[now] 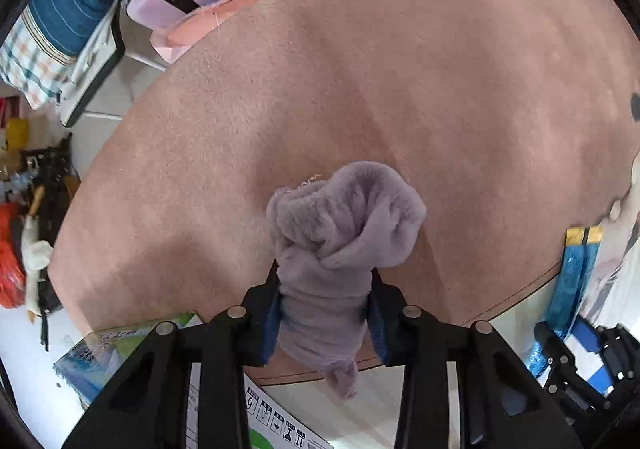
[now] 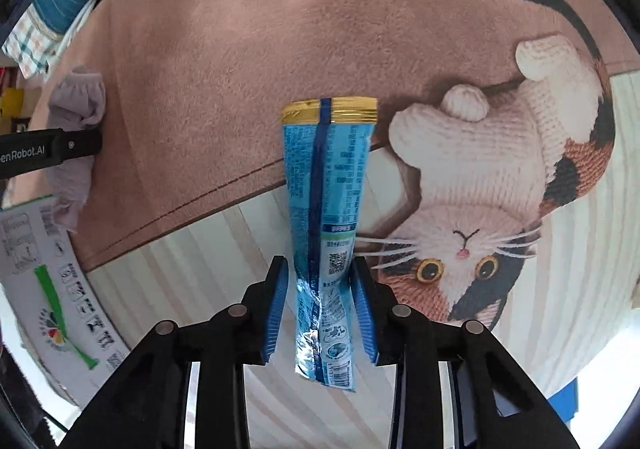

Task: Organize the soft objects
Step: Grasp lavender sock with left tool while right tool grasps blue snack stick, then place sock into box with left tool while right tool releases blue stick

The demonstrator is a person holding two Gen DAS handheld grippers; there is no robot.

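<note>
Mid-task, by the look of it. Left gripper pinches a bunched grey sock above the pink rug. Right gripper clamps a blue pouch over the rug's near edge. Neither item is set down; placement remains.

Left gripper: black linkage arms, blue pads pressed against both sides of grey fuzzy sock, sock bunched ahead of fingertips. Right gripper: same build, blue pads pinching lower part of blue sachet, sachet extending forward past fingertips.
</note>
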